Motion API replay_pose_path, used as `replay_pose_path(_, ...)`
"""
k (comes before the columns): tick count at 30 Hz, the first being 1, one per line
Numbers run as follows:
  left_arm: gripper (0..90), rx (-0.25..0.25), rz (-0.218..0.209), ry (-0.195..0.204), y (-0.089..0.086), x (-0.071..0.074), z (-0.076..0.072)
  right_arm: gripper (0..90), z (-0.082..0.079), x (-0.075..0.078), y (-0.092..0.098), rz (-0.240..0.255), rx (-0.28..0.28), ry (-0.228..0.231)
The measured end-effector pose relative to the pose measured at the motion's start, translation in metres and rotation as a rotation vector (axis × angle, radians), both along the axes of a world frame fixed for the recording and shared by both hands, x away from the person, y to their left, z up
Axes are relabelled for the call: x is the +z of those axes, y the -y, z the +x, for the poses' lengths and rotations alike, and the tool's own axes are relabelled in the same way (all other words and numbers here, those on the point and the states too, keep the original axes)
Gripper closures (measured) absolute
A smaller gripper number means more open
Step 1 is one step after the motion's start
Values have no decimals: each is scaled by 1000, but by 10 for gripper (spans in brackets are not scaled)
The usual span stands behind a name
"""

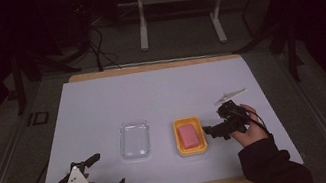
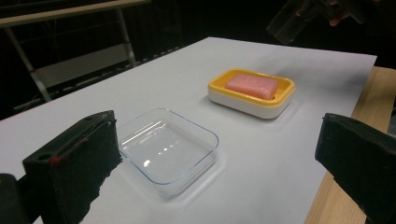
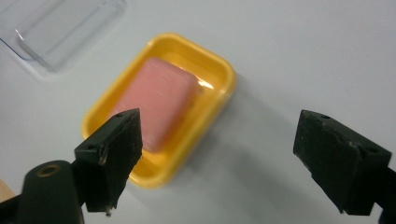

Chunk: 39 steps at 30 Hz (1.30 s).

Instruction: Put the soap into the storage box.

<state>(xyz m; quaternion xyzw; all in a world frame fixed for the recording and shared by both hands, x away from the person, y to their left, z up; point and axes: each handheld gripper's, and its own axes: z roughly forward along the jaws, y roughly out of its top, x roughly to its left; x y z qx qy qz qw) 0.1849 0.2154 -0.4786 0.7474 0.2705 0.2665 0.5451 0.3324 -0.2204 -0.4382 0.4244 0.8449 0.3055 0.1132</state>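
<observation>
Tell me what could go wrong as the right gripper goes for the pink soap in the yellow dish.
The right gripper hangs open, off-centre over the yellow dish; one jaw could catch the rim and tip or slide it. The pink soap looks smooth and may slip from the pads. The clear lid lies close beside the dish and could get knocked.

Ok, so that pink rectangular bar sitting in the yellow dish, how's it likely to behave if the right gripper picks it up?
The pink rectangular bar looks solid with rounded edges, so probably stiff rather than floppy. Its faintly glossy top suggests it may be slippery between the pads. It lies flat inside the yellow dish, so it is unlikely to roll, though the raised rim may crowd the open right gripper.
</observation>
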Motion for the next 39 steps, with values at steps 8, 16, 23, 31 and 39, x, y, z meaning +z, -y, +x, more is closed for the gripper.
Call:
replay_pose_path(8,2,3,3,-8,1,-1,1,175,-12,-12,33,6,-35,4)
replay_pose_path(16,2,-1,5,-15,1,-1,2,157,-24,-22,50,69,-26,35)
replay_pose_path(23,2,-12,8,-20,2,-2,2,140,-29,-32,57,65,-43,53)
replay_pose_path(31,2,-26,15,-27,2,-2,3,139,-37,-47,66,20,-49,54)
replay_pose_path(39,2,-32,12,-35,2,-2,3,140,-35,-53,74,7,-72,66)
